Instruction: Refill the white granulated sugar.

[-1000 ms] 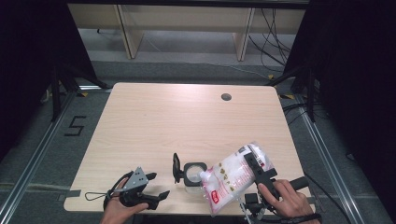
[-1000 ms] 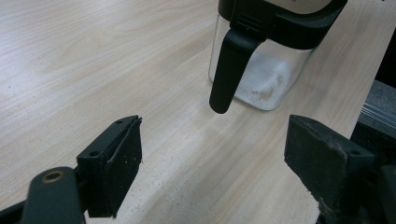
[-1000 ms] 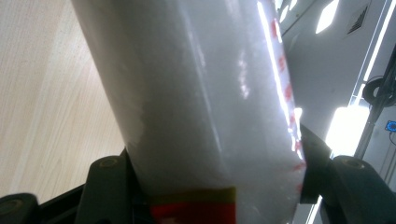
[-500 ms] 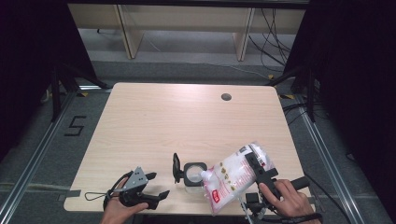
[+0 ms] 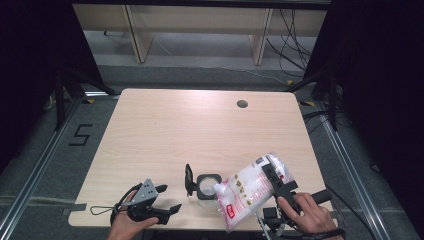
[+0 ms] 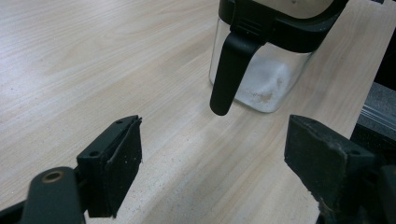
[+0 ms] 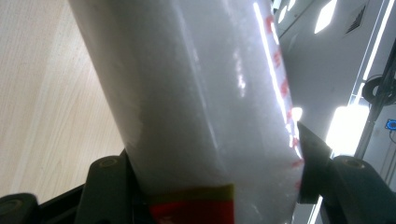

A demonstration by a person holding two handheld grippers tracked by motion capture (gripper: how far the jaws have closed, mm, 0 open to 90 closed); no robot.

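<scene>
A clear square jar with a black rim and an open black lid stands near the table's front edge; a little white powder lies in it. My right gripper is shut on a white bag with red print, tilted so one corner points down at the jar's mouth. In the right gripper view the bag bulges between the jaws. My left gripper rests open on the table left of the jar, nothing between its jaws.
The light wooden table has a round cable hole at the back right. Metal frame rails run along the floor on both sides, and shelving legs stand behind the table.
The bag in my right gripper has tipped slightly lower toward the jar. The left gripper has stayed put.
</scene>
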